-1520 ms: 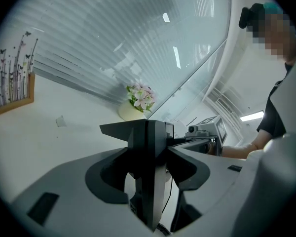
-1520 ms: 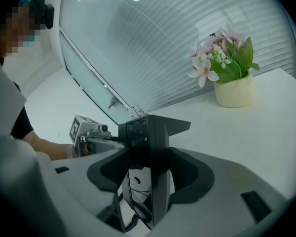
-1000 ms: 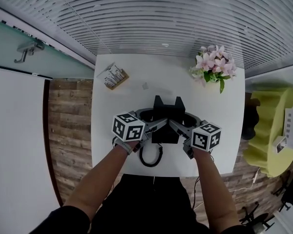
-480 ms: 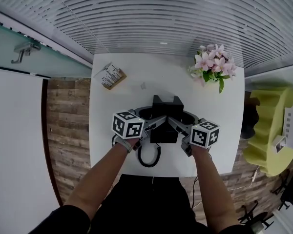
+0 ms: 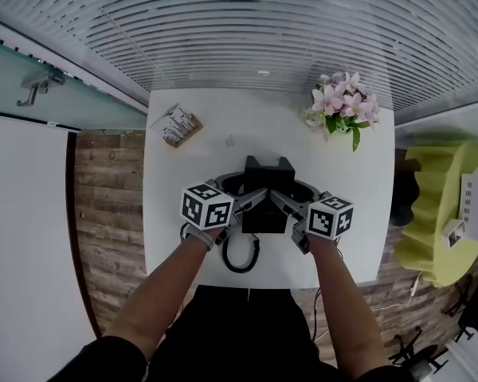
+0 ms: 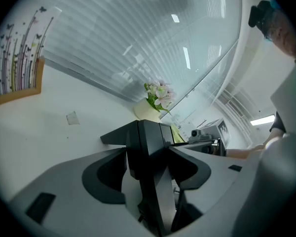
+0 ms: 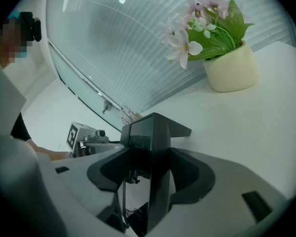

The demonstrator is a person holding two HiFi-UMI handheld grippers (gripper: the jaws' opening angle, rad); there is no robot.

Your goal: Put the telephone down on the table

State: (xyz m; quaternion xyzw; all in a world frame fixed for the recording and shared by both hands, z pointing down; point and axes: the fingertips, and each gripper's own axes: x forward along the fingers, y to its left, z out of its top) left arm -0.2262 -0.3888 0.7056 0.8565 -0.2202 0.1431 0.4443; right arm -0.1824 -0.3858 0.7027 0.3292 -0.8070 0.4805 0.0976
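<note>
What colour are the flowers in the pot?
The flowers are pale pink, with green leaves; the right gripper view shows them best.

Your left tongs [image 5: 253, 199] and right tongs [image 5: 280, 200] cover the flanks of the telephone [image 5: 264, 183], and both gripper views cut off its base. The print on the small pack [image 5: 178, 123] and the pale scrap [image 5: 230, 141] on the worktop [image 5: 279, 126] are too small to tell.

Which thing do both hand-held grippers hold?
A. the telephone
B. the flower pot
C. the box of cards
A: the left hand-held gripper and the right hand-held gripper each have their jaws shut on the telephone, one from either side.
</note>
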